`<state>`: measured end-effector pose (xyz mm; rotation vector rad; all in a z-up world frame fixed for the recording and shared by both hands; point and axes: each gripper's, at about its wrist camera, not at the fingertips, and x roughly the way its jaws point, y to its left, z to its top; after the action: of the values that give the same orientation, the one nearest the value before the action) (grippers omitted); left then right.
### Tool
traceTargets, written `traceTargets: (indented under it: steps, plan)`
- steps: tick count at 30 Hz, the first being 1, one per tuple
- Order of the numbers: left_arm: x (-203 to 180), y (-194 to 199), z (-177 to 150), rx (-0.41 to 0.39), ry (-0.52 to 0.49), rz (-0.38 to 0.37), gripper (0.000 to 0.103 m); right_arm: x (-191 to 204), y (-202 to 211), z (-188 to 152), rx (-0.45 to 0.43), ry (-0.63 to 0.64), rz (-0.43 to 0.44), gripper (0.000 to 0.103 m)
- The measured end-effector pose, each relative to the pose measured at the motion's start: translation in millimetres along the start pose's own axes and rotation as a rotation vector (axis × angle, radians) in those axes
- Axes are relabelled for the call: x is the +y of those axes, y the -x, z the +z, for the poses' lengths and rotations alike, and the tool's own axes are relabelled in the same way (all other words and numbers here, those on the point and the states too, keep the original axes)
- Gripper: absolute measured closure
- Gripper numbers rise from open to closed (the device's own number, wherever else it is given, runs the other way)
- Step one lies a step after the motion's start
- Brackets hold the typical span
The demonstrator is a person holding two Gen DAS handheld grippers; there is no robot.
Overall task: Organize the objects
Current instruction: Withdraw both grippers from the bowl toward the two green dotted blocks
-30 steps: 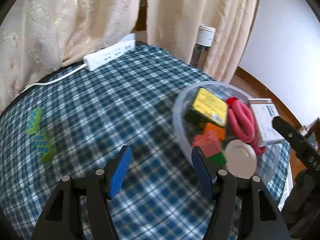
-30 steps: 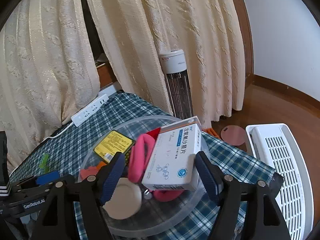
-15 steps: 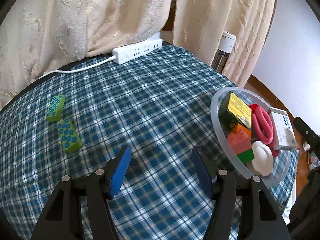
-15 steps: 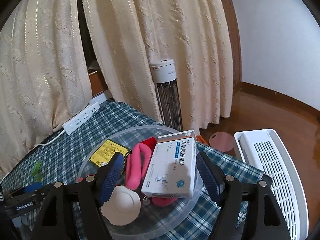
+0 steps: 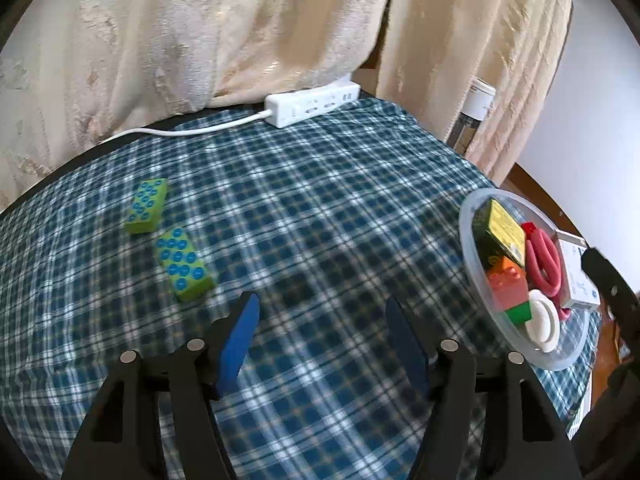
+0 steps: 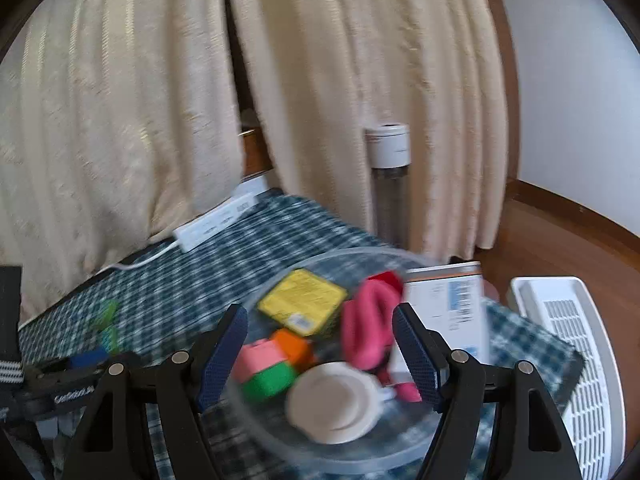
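Both tongs are empty, the left gripper [image 5: 320, 332] opening over the checked cloth [image 5: 320, 208], the right gripper [image 6: 320, 344] wide above the full bowl [image 6: 320, 452], two green blocks [image 5: 185, 264] nearby.

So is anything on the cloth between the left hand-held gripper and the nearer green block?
Nothing visible. The left hand-held gripper has its jaws opening with nothing between them, and only bare checked tablecloth lies between it and the nearer green block. The second green block lies farther back.

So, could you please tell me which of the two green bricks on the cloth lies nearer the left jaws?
The lower green brick, just up-left of the left gripper; the other green brick lies farther back, toward the curtain.
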<state>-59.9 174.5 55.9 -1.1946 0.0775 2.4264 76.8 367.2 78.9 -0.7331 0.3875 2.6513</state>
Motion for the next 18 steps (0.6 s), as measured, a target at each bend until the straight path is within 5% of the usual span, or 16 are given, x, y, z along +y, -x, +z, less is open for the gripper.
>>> traceTargets:
  steps: [18]
  plan:
    - [109.1,26.9,13.4,-0.063,0.171,0.115,0.032,116.3,-50.4,-21.7,0.217,0.203,0.286,0.025]
